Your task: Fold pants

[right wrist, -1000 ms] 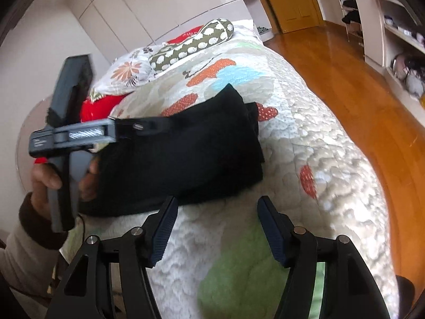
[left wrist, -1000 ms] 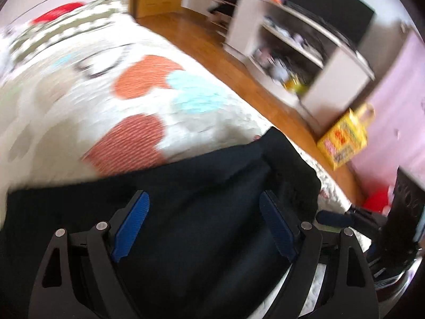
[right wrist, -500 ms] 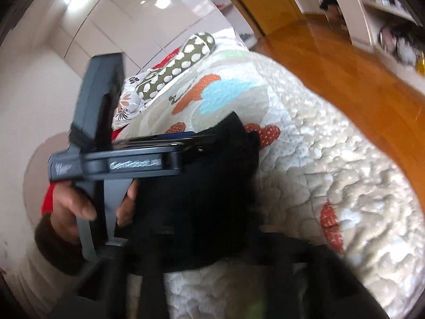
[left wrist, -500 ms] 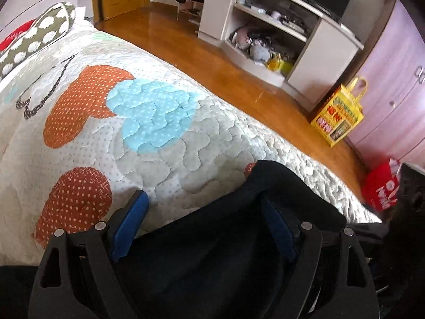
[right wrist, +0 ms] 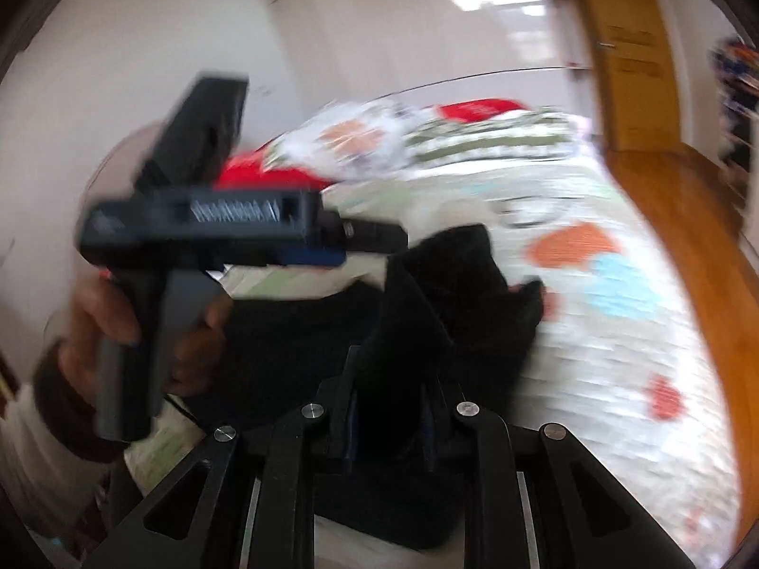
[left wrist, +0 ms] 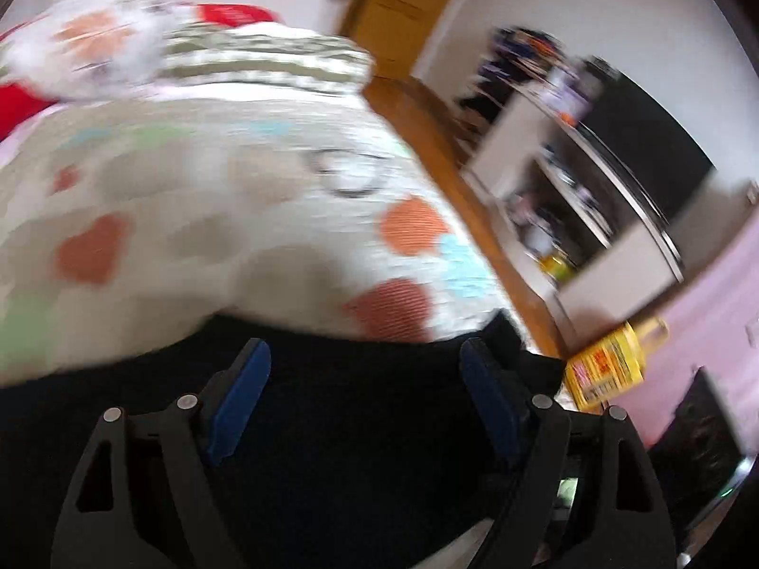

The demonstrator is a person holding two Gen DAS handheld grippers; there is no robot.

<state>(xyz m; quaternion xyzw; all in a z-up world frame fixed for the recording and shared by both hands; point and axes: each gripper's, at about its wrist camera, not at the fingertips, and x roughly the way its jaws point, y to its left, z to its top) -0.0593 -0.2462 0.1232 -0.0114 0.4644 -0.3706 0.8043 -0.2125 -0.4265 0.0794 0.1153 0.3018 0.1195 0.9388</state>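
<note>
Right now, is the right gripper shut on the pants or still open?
Shut on them. In the right wrist view the right gripper has its blue pads drawn close with a ridge of the black pants pinched between them.

A bedroom, blurred by motion. A bed fills the near left, covered in a cream quilt with orange, blue and green patches. Patterned pillows and a red cushion lie at its far end against a pale wall. To the right runs a wooden floor, leading to a wooden door. White shelving lines the right side, a yellow bag beside it.
</note>
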